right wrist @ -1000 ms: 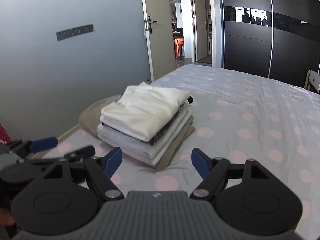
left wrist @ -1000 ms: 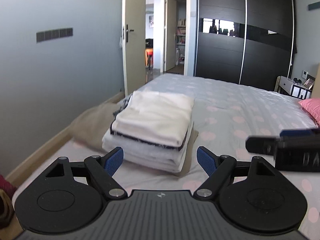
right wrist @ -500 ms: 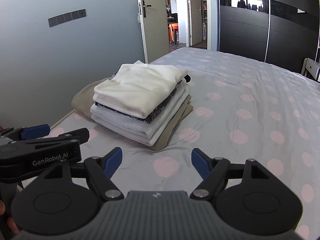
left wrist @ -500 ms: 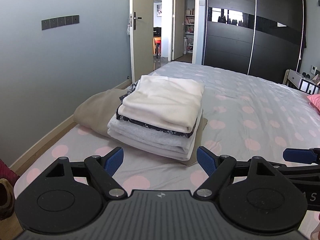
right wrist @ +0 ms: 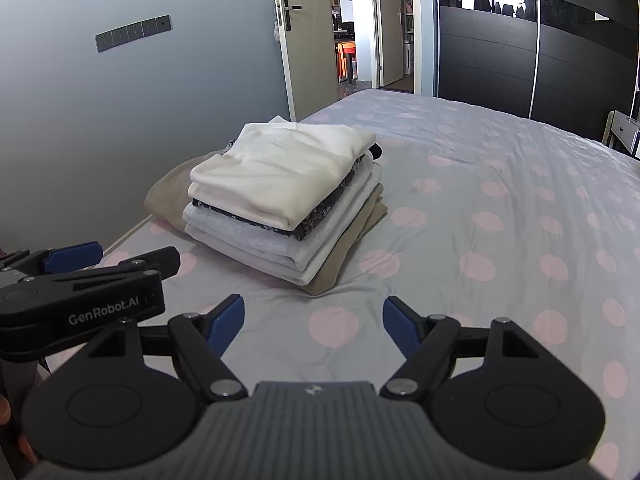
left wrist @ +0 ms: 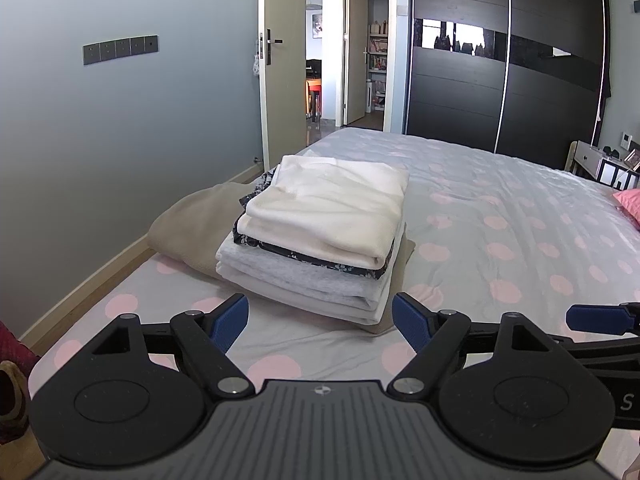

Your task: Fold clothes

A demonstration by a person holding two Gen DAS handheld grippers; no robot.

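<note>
A stack of folded clothes (left wrist: 320,232) (right wrist: 280,196) sits near the left side of the bed (left wrist: 500,208) (right wrist: 500,200). A cream piece lies on top, with a dark floral one, grey and white layers and a beige one beneath. My left gripper (left wrist: 320,322) hangs open just short of the stack, nothing between its blue pads. My right gripper (right wrist: 313,322) is open too, empty, over the sheet in front of the stack's right corner. Each gripper shows in the other's view: the right gripper (left wrist: 600,316) at the right edge, the left gripper (right wrist: 80,280) at the left.
A loose beige garment (left wrist: 192,220) lies against the stack's left side by the bed edge. The grey wall (left wrist: 120,140) runs along the left, with a dark wardrobe (left wrist: 500,80) and open door beyond. A pink pillow (left wrist: 628,204) is at far right.
The stack now sits a little farther from both grippers' fingertips and more centred. In the left wrist view the right gripper has dropped toward the lower right corner. Both stay open.
</note>
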